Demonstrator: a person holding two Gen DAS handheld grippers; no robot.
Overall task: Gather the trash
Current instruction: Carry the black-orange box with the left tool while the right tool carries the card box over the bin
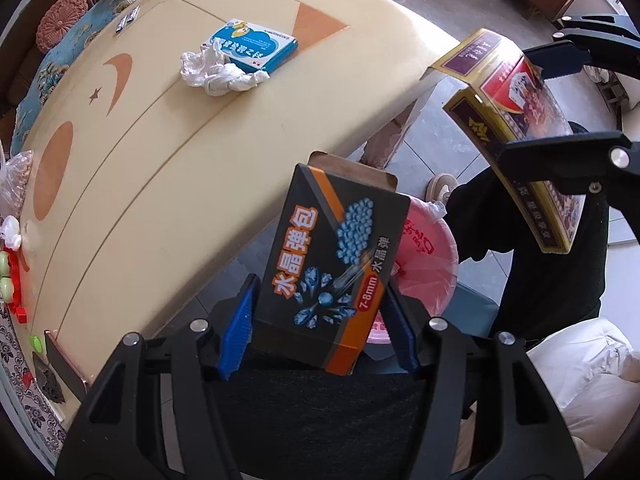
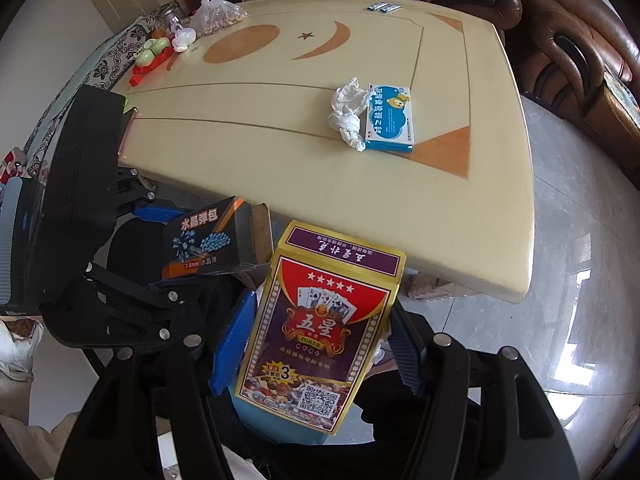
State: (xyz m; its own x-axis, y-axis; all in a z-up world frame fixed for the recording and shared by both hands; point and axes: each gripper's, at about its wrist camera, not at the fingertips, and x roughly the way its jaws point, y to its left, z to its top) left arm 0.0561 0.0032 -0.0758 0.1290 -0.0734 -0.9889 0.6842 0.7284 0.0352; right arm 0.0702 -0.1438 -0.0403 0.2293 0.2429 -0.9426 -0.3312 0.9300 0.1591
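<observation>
My left gripper is shut on a black and orange box, held off the table's edge above a bin with a pink bag. The box also shows in the right wrist view. My right gripper is shut on a red and gold playing-card box, which also shows in the left wrist view, to the right of the bin. A crumpled white tissue and a blue medicine box lie together on the cream table.
Small silver packets lie at the table's far edge. A plastic bag, a jar and red and green toys sit at one end. A brown sofa stands beyond. Grey tiled floor surrounds the table.
</observation>
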